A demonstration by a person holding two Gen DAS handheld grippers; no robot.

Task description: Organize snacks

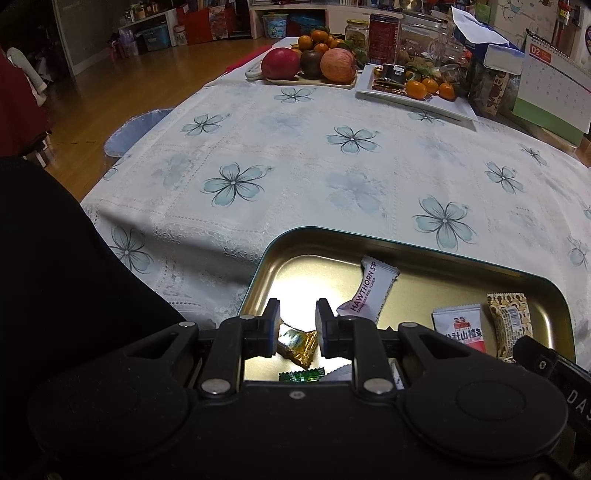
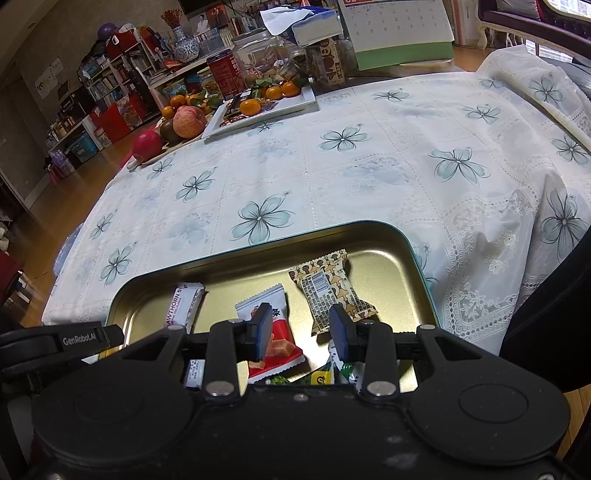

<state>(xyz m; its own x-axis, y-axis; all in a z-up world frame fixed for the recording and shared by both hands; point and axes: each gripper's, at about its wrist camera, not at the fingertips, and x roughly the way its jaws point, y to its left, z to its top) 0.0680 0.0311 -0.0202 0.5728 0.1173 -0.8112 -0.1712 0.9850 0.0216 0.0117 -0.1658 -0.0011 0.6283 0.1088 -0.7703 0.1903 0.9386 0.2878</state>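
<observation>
A gold metal tin tray (image 1: 295, 242) (image 2: 391, 236) sits at the table's near edge and holds several wrapped snacks. In it lie a white hawthorn strip pack (image 1: 369, 291) (image 2: 183, 306), a red-and-white hawthorn pack (image 1: 460, 328) (image 2: 275, 332), a brown patterned snack (image 1: 508, 321) (image 2: 332, 291), a gold-wrapped candy (image 1: 297, 343) and green wrappers (image 1: 301, 376) (image 2: 317, 376). My left gripper (image 1: 297, 314) is open above the gold candy. My right gripper (image 2: 301, 317) is open above the red-and-white pack. Neither holds anything.
A floral tablecloth (image 1: 351, 166) covers the table. At the far side stand a fruit plate with apples (image 1: 310, 64), a white tray with tangerines (image 1: 424, 88) (image 2: 258, 103), jars, a tissue box and a desk calendar (image 1: 554, 81) (image 2: 399, 29). A blue stool (image 1: 133, 129) stands left.
</observation>
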